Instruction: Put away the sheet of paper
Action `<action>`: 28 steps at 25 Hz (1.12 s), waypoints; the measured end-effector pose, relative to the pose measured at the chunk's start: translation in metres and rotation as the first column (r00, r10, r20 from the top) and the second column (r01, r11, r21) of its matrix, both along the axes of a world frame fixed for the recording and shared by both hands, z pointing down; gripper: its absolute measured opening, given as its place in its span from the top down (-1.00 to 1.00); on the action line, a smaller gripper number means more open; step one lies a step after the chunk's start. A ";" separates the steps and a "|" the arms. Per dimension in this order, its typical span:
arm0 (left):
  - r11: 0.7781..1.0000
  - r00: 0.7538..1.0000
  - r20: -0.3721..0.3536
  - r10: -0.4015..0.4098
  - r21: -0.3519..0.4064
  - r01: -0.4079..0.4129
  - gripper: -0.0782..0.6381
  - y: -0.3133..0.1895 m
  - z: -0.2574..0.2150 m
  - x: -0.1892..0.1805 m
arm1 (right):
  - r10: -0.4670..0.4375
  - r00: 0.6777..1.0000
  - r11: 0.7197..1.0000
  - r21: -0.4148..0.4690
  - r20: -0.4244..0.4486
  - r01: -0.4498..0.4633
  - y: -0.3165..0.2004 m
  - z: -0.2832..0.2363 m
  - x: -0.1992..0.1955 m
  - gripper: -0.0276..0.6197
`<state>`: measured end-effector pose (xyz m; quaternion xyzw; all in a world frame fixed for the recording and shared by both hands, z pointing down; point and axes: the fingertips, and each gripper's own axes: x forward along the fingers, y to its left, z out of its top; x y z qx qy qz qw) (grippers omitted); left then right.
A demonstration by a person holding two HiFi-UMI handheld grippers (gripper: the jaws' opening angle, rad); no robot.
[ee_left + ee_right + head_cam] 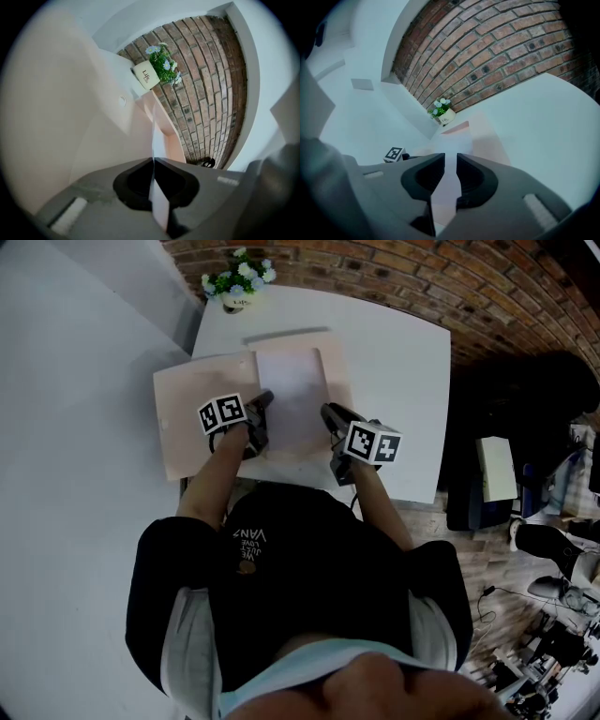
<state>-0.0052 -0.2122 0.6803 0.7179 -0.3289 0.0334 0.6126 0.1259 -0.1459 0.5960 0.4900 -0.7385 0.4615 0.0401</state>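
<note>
The white table point(398, 362) ends at a brick wall point(394, 277) on the far side. There is bare top right of the open pink folder point(192, 423) and beyond it. The folder's left flap juts past the table's left edge, and a white wall stands close on that side.

The sheet of paper point(292, 395) lies on the folder's right half, its long axis running near to far beside the fold. Both tongs are at its near short edge. The left gripper point(262, 407) is pressed together on the sheet's near-left edge, which shows edge-on between its jaws. The right gripper point(330, 416) is over the near-right corner with its jaws slightly spread; I cannot tell whether the paper is between them.

A flower pot point(236, 287) holding small white blooms sits at the table's far-left corner.
</note>
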 end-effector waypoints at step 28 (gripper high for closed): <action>0.999 1.000 -0.009 0.020 0.030 -0.019 0.73 0.002 -0.003 0.031 | -0.037 0.999 0.999 0.004 -0.017 0.037 -0.001 -0.004 0.010 0.68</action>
